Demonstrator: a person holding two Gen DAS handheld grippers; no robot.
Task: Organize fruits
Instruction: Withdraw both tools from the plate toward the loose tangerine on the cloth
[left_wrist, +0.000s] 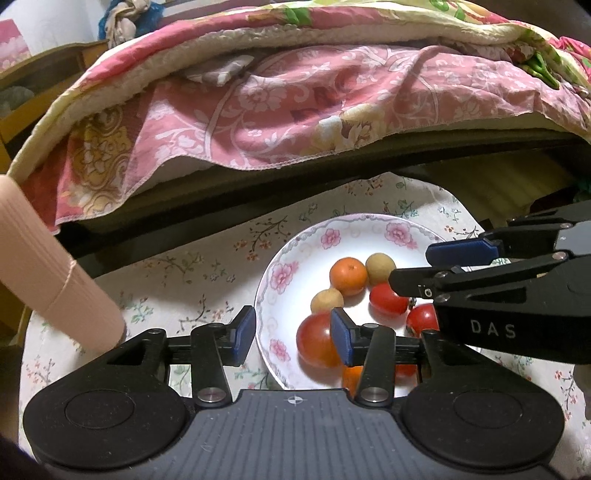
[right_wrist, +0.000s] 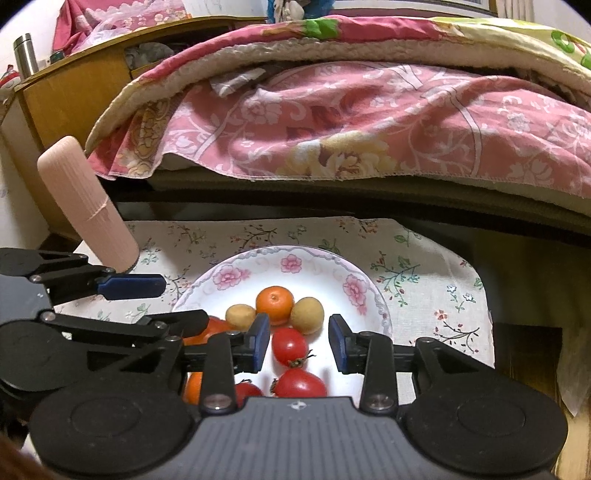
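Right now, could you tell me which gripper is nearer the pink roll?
Left. The left gripper sits just beside the pink roll; the right gripper hovers over the plate, farther away.

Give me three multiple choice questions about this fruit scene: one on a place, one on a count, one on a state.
1. Where does the mandarin lie?
A. on the flowered plate
B. on the bare floor
C. in a basket

2. How many tan round fruits flank the mandarin?
A. one
B. two
C. four

3. How is the right gripper?
A. shut on the mandarin
B. open, holding nothing
C. shut on a spoon

Answers:
1 A, it sits inside the plate's rim.
2 B, one tan fruit lies on each side of it.
3 B, the pads stand apart and press on nothing.
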